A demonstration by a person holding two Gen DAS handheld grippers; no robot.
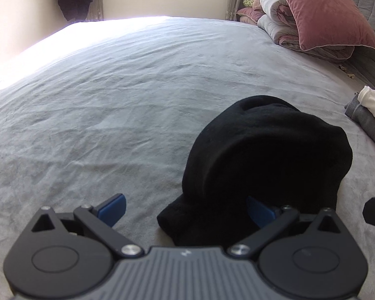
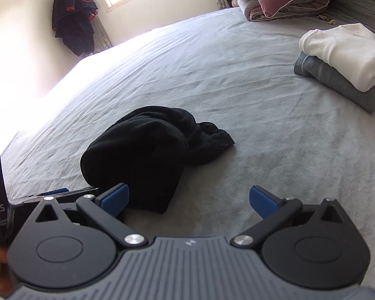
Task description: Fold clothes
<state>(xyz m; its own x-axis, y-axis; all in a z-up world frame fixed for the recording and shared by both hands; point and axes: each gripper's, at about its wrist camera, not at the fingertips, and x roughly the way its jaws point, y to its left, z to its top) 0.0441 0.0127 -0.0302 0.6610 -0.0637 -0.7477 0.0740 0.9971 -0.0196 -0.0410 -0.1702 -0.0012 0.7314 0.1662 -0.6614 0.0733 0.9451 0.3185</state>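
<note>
A crumpled black garment (image 2: 147,155) lies bunched on a grey bedsheet (image 1: 112,100), close in front of two handheld grippers. The left gripper (image 1: 186,208) has its blue-padded fingers (image 1: 112,208) spread wide, and the near edge of the black cloth drapes over the right-hand pad. The right gripper (image 2: 188,200) is likewise spread wide and holds nothing, its left pad just beside the garment's near edge. Farther along the bed, a folded white top (image 2: 345,52) sits on a folded grey one (image 2: 337,85). A pink pillow (image 1: 322,10) leans on rolled bedding by the headboard.
</note>
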